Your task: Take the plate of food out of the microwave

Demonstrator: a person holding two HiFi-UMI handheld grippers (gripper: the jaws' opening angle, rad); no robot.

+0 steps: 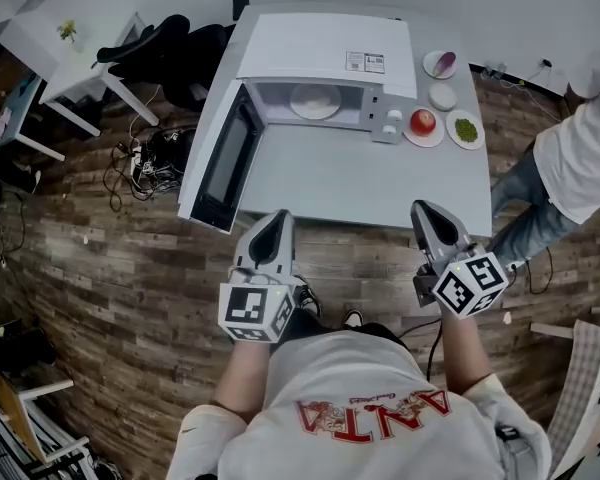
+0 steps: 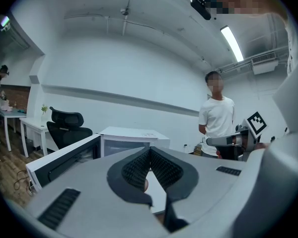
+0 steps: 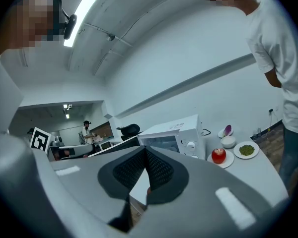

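Approach is judged to be the step in hand: the microwave (image 1: 325, 53) is seen on the white worktop (image 1: 350, 183) with its door (image 1: 223, 163) already swung wide to the left, and nothing has yet been reached into it. The left hand-held gripper (image 1: 271, 223) and the right hand-held gripper (image 1: 427, 211) are held side by side at the near edge of the worktop, well short of the oven and pointed towards it. The jaws of each are closed right together, ribbed pads meeting, and nothing is held between them (each gripper's own view confirms this).

For the next move, the jaws would have to be opened and at least one gripper brought forward across the worktop and low into the cavity, so that the plate's rim can be taken. The plate would need to be kept level as it is drawn out. The open door at the left and the apple (image 1: 423, 121) beside the control panel are to be kept clear of.

The plate of food (image 1: 315, 101) is set inside the open cavity, roughly in its middle. It is seen as a pale round plate with something equally pale heaped on it; what the food is cannot be told.
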